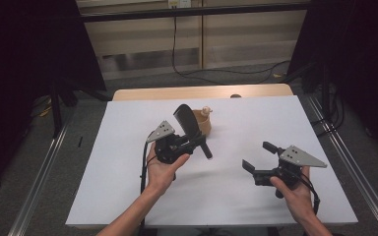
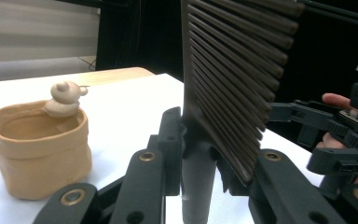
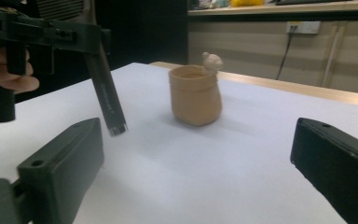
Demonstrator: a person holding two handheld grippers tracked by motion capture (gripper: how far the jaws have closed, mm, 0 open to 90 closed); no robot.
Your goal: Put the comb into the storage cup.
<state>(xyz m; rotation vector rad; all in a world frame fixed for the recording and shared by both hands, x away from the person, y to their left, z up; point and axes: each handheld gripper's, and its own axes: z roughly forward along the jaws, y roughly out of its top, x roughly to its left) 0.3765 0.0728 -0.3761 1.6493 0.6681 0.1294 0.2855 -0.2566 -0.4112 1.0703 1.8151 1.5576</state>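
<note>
We see the brush (image 1: 188,124) clamped by its handle in the left tool (image 1: 187,144), raised above the counter (image 1: 128,196), head up, just beside the tan cup (image 1: 204,123). The right tool (image 1: 258,157), well apart, stands wide and empty.

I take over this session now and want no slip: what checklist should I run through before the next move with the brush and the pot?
1. Left gripper clamped on the dark brush: ok, the jaws pinch it where head meets handle.
2. Brush off the table: ok, head up, handle tip hanging free.
3. Right gripper free: ok, jaws wide apart, nothing between them.
4. Tan pot upright: ok, opening upward, small figure on its rim.
5. Pot empty: cannot tell, its bottom is hidden.
6. Grippers apart: ok, bare table between them.
</note>
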